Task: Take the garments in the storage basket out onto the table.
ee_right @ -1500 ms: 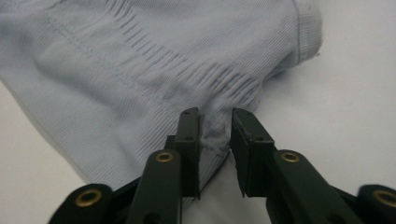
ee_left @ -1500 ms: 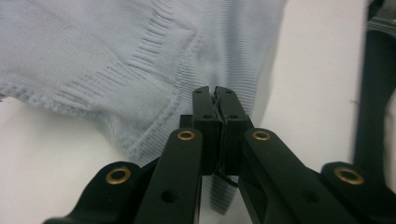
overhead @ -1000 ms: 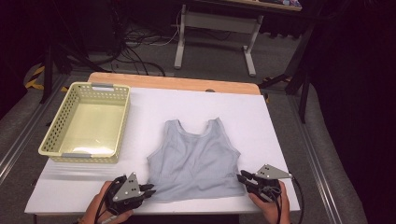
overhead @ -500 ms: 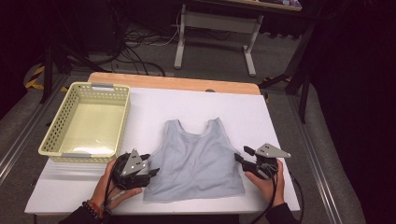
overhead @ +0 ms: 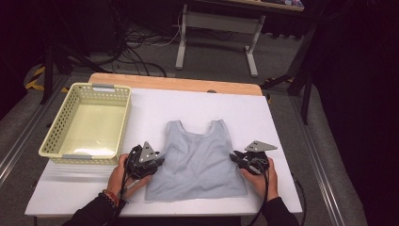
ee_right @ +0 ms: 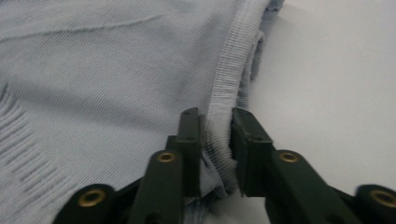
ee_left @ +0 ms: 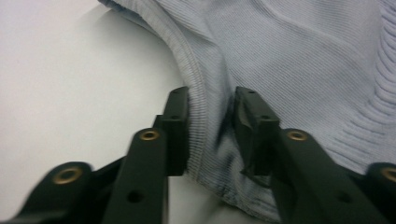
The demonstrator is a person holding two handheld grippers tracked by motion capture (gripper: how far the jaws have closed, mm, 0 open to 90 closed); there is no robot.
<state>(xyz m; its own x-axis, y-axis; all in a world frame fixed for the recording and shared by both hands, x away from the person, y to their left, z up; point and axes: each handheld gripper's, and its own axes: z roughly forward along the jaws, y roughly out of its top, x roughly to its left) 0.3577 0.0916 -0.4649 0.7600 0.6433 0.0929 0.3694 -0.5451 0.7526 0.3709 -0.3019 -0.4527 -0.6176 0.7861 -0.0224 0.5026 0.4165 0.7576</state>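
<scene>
A pale grey-blue ribbed tank top (overhead: 197, 157) lies flat on the white table (overhead: 282, 122), neckline away from me. My left gripper (overhead: 159, 162) is at the top's left side edge. In the left gripper view its jaws (ee_left: 212, 114) have just been closing and pinch the bunched side seam of the top (ee_left: 303, 60). My right gripper (overhead: 235, 157) is at the top's right side edge. In the right gripper view its jaws (ee_right: 215, 126) have just been closing too and squeeze the folded hem of the top (ee_right: 102, 70).
A pale yellow mesh basket (overhead: 56, 141) stands at the table's left, close to my left hand. Bare white table lies beyond the top and to its right. A wooden strip (overhead: 174, 84) runs along the far edge, with a desk frame and cables on the floor behind.
Both hands moved away from me, from the top's bottom corners to halfway up its sides. The top's lower edge lies flatter.
</scene>
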